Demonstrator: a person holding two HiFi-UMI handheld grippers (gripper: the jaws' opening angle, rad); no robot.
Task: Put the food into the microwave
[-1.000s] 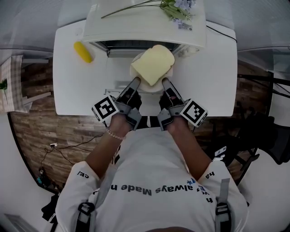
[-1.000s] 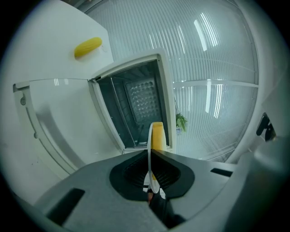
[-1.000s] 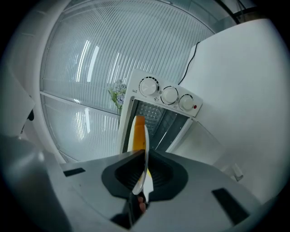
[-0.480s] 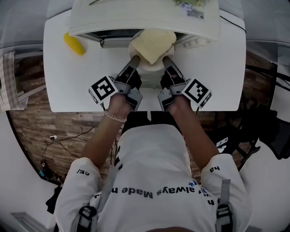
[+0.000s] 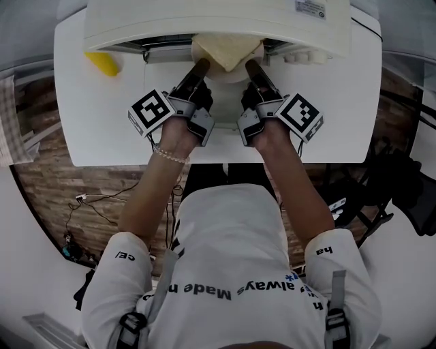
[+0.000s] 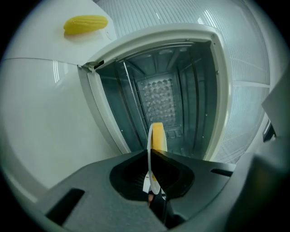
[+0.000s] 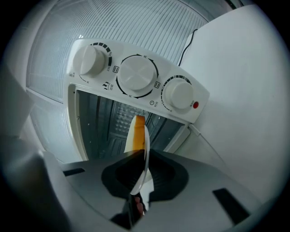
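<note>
Head view shows the step in hand as the insertion itself: the left gripper (image 5: 202,65) and the right gripper (image 5: 250,65) carry a white round plate (image 5: 228,75) between them, one on each side. On it lies a pale yellow slice of bread (image 5: 226,49), already at the mouth of the white microwave (image 5: 204,19), with the far part of the bread passing under the top edge of the housing. The microwave stands on a white table (image 5: 102,129), and a yellow corn cob (image 5: 102,63) lies well apart to the left, not involved. In the left gripper view the jaws are closed tight on the plate's thin rim, which runs edge-on between them, with the bread's crust showing just beyond and the grey metal cavity straight ahead. The right gripper view shows the same: its jaws are pinched shut on the opposite rim, below the three white dials (image 7: 136,74) of the control panel. The task looks past the halfway mark, since the food is at the threshold but not yet set down inside. The next move probably calls for pushing both grippers forward together, level and at the same pace so the plate does not tilt or twist, clearing the frame. Then lower it onto the cavity floor before either grip lets go.
</note>
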